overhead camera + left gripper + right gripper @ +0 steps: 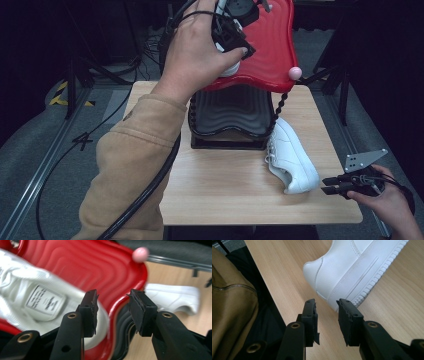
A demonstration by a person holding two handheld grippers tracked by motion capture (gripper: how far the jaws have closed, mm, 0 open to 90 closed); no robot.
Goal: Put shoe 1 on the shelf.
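- Nearest us, our right gripper point(325, 308) hangs at the table's point(225, 195) right front corner, jaws apart with nothing between them.
- Just ahead of those jaws lies the heel of the white shoe point(352, 270); its length runs away toward the black rack shelf point(227, 120).
- Our left gripper point(112, 298) stands open and empty over the red tray point(100, 267), beside the other shoe point(37, 300) lying in that tray.
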